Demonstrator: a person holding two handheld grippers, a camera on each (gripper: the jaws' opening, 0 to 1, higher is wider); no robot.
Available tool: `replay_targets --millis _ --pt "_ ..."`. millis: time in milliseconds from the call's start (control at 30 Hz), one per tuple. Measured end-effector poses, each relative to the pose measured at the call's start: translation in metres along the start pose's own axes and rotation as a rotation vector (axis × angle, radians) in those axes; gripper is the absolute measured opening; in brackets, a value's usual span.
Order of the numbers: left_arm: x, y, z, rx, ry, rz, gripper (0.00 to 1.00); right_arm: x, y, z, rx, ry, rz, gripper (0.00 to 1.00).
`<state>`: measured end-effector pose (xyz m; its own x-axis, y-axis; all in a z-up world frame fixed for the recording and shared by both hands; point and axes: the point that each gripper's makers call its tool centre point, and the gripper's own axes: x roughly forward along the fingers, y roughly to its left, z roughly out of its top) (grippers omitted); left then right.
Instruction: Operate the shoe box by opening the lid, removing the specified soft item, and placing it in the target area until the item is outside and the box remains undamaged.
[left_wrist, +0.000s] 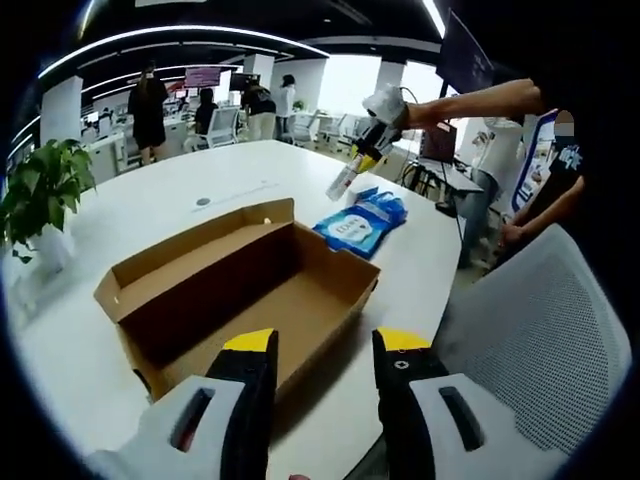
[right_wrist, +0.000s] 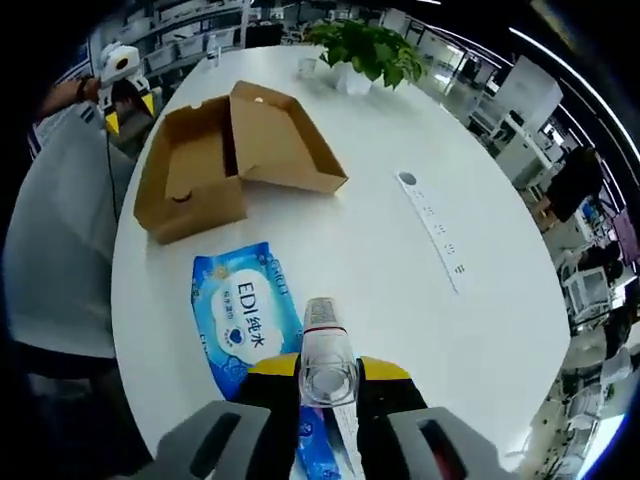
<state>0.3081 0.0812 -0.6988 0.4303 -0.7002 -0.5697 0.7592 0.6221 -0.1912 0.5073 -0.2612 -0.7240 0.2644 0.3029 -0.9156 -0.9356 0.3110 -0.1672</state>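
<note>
1. My right tool (right_wrist: 329, 372) is clamped on a clear bottle (right_wrist: 327, 352), hovering above the blue wipes pack (right_wrist: 243, 312) on the tabletop (right_wrist: 420, 150).
2. My left tool (left_wrist: 325, 345) gapes wide beside the open, emptied shoe box (left_wrist: 250, 280).
3. Risk: a slipping bottle could strike the pack.

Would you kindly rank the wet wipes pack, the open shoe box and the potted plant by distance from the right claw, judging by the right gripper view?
1. Wet wipes pack: on the table just ahead of the right claw.
2. Shoe box: open, farther along, toward the left.
3. Potted plant: at the table's far end.
</note>
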Motion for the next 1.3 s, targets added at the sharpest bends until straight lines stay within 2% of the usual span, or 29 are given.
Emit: replay_targets --millis 267,667,1300 --pt "0.001 0.001 -0.004 -0.006 0.014 0.000 0.38 0.012 -0.008 -0.011 -0.092 0.092 0.011 0.17" --pt "0.003 0.001 -0.009 -0.014 0.029 -0.005 0.38 0.027 -0.020 -0.022 -0.167 0.183 0.032 0.17" --pt "0.009 -0.001 -0.015 -0.028 0.041 -0.018 0.38 0.039 -0.013 -0.033 -0.220 0.273 0.085 0.17"
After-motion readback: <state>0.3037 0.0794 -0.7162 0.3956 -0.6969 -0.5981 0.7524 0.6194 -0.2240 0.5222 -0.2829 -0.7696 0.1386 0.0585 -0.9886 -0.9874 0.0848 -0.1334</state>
